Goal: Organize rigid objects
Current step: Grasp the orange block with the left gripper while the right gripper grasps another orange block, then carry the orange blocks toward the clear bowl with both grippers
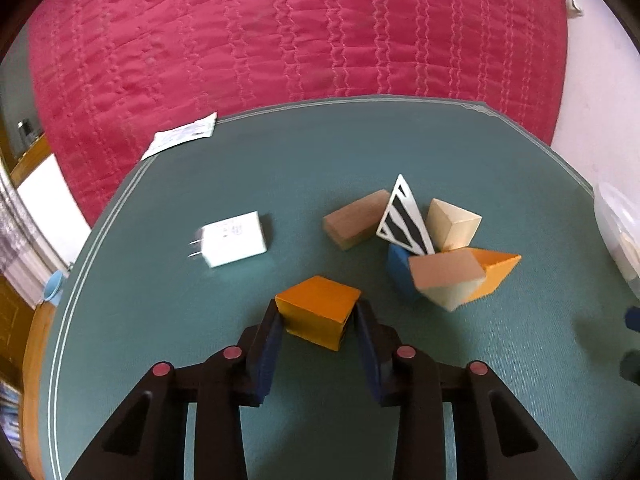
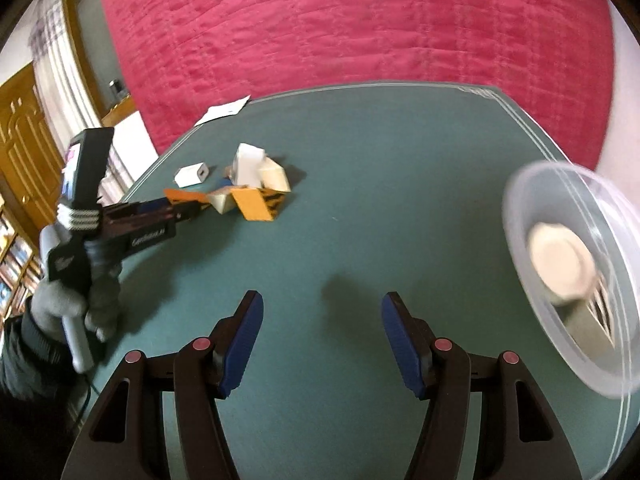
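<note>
Orange block [image 1: 318, 312] sits clenched in the left claw [image 1: 316, 320], just above the green counter [image 1: 280, 160]. Right claw [image 2: 322, 340] hangs released and bare beside the plastic bowl [image 2: 520, 200], which seems to hold two pieces already. A pile of blocks [image 1: 436, 248] and a white charger [image 1: 234, 238] are left to sort.

Your blue pads [image 1: 269, 354] flank an orange block [image 1: 320, 322]; black-and-white striped triangle [image 1: 404, 220] on the teal mat [image 1: 320, 168], pink quilt [image 1: 280, 32] behind.

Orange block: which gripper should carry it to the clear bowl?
Left. The left gripper is already shut on the orange block; the right gripper is open and empty, though nearer the clear bowl.
</note>
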`<action>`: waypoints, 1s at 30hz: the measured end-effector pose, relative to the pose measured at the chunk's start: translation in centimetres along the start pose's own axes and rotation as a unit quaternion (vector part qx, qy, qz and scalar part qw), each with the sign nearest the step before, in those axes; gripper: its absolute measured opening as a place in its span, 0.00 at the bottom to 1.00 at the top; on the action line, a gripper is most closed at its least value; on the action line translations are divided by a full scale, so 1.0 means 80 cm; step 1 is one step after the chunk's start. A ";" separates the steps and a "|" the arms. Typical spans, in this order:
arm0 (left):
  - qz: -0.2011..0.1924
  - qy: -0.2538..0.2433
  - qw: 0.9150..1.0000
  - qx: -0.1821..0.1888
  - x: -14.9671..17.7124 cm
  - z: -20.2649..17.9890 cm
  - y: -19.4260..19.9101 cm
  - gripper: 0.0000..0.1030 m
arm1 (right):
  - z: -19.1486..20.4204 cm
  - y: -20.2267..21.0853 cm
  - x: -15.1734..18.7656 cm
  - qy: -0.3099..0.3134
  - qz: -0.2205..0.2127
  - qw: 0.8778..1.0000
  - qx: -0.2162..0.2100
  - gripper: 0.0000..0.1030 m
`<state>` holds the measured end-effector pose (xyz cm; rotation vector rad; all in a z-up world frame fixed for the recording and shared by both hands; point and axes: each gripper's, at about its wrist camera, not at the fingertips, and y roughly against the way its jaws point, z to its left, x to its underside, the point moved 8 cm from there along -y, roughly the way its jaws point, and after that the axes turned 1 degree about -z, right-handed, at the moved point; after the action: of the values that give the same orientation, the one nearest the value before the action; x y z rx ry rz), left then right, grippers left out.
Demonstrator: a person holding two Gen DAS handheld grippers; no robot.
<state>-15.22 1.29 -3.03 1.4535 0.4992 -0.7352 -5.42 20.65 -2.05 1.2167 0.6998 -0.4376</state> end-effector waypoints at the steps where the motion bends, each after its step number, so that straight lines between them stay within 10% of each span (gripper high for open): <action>1: -0.001 0.003 1.000 -0.005 0.002 0.004 0.004 0.37 | 0.008 -0.009 -0.005 0.003 0.004 1.000 -0.004 0.61; 20: -0.014 0.042 0.999 -0.012 0.021 0.033 0.034 0.37 | 0.080 -0.130 -0.065 0.037 0.023 0.999 0.009 0.59; 30: -0.012 0.042 0.999 -0.011 0.021 0.033 0.031 0.37 | 0.076 -0.144 -0.077 0.026 0.020 0.999 0.009 0.38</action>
<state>-12.62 -1.64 -2.25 1.4640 0.5881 -0.6880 -15.78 10.98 -4.67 1.2603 0.7163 -0.3803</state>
